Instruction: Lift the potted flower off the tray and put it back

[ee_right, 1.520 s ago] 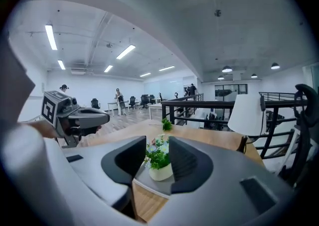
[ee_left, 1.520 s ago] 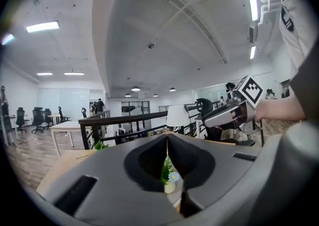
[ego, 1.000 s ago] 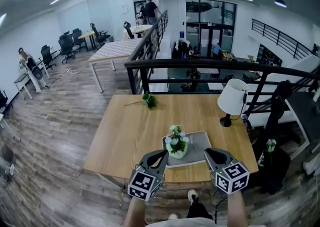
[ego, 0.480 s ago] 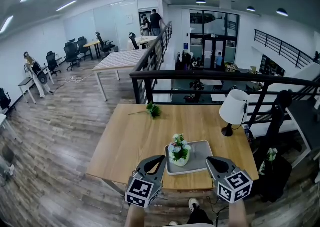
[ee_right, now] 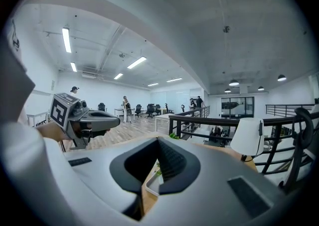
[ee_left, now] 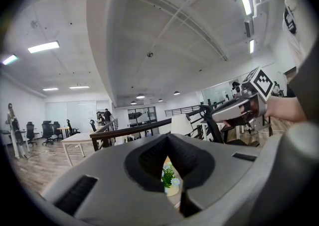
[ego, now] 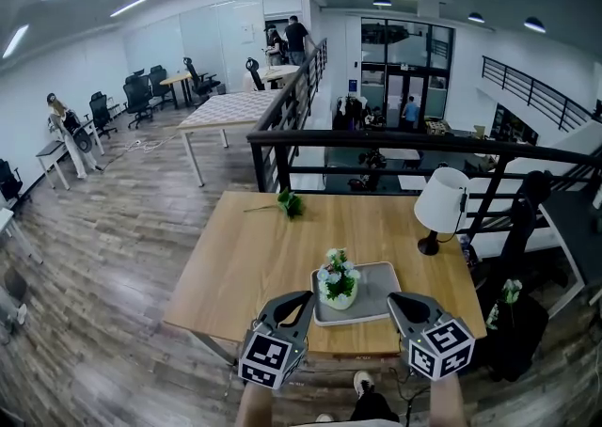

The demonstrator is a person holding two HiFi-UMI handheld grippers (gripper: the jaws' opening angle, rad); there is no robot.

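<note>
The potted flower (ego: 337,277), white and blue blooms in a small pale pot, stands upright on the left part of the grey tray (ego: 372,292) near the table's front edge. My left gripper (ego: 302,299) hovers just short of the tray's near left corner, shut and empty. My right gripper (ego: 396,301) hangs by the near right corner, also shut with nothing in it. In the left gripper view the flower (ee_left: 169,175) peeks through the slit below the closed left gripper (ee_left: 168,141). The right gripper view shows the tray's edge (ee_right: 151,183) beneath the closed right gripper (ee_right: 158,143).
A white-shaded table lamp (ego: 439,197) stands at the table's back right. A loose green sprig (ego: 289,201) lies at the back edge. A black railing (ego: 376,145) runs behind the wooden table (ego: 245,256). People and office chairs are far off at the left.
Both grippers have pulled back a little toward me from beside the pot and risen slightly. The pot stays on the tray.
</note>
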